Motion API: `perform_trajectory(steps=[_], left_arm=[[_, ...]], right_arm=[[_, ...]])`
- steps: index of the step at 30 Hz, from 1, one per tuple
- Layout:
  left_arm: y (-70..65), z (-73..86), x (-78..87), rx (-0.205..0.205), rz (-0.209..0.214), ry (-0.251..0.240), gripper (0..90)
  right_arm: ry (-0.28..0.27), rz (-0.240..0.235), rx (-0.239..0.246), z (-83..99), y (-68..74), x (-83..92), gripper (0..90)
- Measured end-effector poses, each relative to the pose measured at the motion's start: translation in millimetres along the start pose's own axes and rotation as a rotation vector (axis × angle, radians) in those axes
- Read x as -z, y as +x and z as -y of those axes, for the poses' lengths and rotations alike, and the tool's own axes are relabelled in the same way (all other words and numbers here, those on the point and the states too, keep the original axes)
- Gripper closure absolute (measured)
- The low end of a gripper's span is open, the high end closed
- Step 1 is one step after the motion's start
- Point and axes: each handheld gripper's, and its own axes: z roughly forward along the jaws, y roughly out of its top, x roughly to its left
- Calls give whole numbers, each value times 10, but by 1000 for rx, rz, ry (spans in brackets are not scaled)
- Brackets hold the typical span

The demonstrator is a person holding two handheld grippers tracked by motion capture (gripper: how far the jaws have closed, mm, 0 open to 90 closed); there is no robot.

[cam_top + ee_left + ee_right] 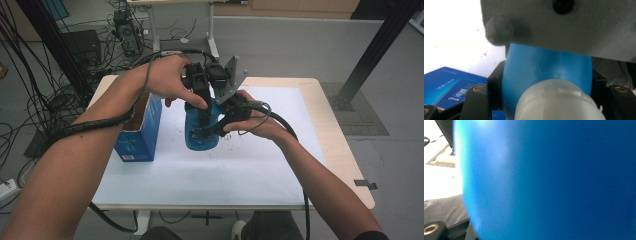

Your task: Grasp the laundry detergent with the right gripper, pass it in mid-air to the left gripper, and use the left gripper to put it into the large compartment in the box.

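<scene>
Nearest the person, both forearms reach in over the white sheet [240, 170] that covers the table [345, 170]. The right gripper [212, 131] comes at the blue bottle [200, 137] from the right, low on its body, and the right gripper view has the blue wall pressed close against the lens; its jaws are nearly closed and seem to clamp the bottle's body, though the contact itself is blurred. The left gripper [202, 117] comes down from above. In the left gripper view its jaws stand close together on either side of the bottle's white cap [559, 100], gripping it. The bottle stands at the middle of the sheet. Just left of it sits a blue carton [140, 132], open at the top. Beyond the table, cables [45, 100] sprawl over the grey floor.
</scene>
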Motion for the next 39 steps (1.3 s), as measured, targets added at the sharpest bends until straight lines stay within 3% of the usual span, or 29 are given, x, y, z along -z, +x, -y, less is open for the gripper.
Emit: perform_trajectory(steps=[39], left_arm=[[0,-4,26,12,-6,-7,368]], right_arm=[[-22,7,-5,20,-16,28,407]])
